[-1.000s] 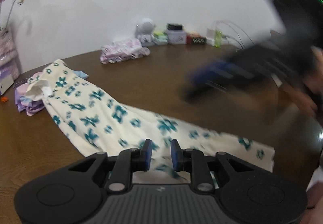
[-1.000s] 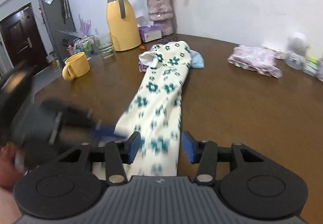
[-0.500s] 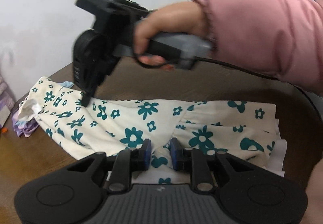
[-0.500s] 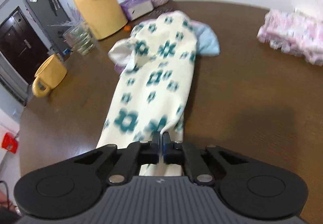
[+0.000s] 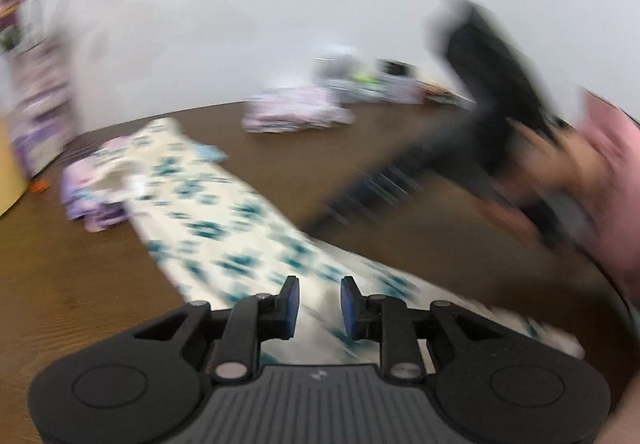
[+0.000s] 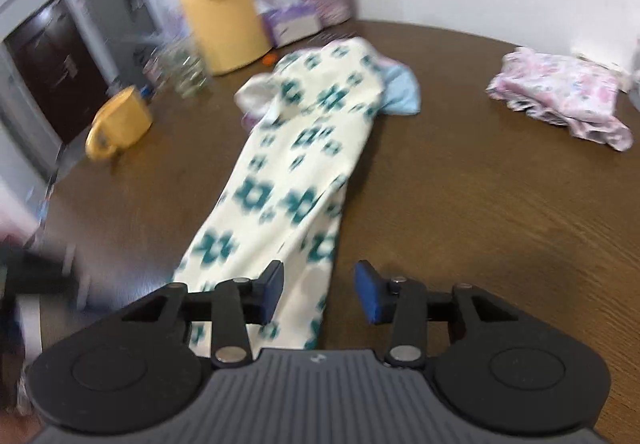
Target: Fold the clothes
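A cream garment with teal flowers [image 6: 304,179] lies stretched out lengthwise on the brown table [image 6: 480,203]. My right gripper [image 6: 320,290] hovers over the garment's near end. Its jaws are opening, and the pads do not press on the cloth seen between them. In the left wrist view the same garment [image 5: 224,228] runs from far left to under my left gripper [image 5: 319,302]. That gripper's jaws stand a narrow gap apart and are opening slightly, with cloth showing in the gap but no visible pinch. The right gripper [image 5: 352,199] appears there as a dark blur above the garment, held by a hand in a pink sleeve [image 5: 608,179].
A yellow thermos [image 6: 220,23], a glass [image 6: 188,71] and a yellow mug [image 6: 120,123] stand at the table's far left. A folded pink floral pile [image 6: 560,99] lies far right. Blue cloth [image 6: 400,87] and lilac cloth [image 5: 92,199] stick out from under the garment's far end.
My right gripper, shut over the garment half a second ago, now stands open and has drawn back toward the near end. The left view has swung, so the garment now runs diagonally.
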`<action>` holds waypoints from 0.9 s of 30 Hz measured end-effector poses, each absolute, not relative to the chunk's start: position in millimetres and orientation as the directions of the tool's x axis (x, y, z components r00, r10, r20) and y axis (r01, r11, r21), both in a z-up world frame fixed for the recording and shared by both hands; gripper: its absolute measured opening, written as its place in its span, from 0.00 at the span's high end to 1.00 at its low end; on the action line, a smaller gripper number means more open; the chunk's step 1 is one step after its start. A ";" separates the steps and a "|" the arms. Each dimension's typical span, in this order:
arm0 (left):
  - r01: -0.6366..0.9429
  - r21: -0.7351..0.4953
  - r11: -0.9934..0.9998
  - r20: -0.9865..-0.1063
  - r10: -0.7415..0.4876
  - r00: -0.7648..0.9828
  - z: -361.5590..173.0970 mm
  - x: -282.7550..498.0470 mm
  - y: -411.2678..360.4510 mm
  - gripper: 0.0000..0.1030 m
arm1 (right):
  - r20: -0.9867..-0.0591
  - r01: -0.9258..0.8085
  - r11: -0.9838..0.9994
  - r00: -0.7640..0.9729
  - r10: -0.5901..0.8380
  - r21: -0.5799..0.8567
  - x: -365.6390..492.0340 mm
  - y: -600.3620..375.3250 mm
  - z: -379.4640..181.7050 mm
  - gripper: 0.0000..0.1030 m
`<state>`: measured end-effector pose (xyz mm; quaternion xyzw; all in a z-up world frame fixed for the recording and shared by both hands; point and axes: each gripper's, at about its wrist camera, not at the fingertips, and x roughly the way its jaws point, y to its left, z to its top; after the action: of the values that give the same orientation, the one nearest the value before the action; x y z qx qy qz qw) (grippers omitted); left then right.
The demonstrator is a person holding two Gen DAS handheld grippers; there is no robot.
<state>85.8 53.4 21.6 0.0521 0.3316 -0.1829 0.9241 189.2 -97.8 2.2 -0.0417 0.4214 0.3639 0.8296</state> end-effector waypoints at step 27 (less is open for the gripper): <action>0.274 -0.028 0.961 -0.683 -0.219 0.697 -0.8 117.4 57.3 0.88 | -0.714 -0.645 0.740 0.427 0.555 0.189 175.6 -107.1 2.3 0.96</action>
<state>117.4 57.3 -0.8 0.0377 0.3653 -0.1339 0.9205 175.6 -107.1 2.3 -0.0565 0.3997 0.3558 0.8428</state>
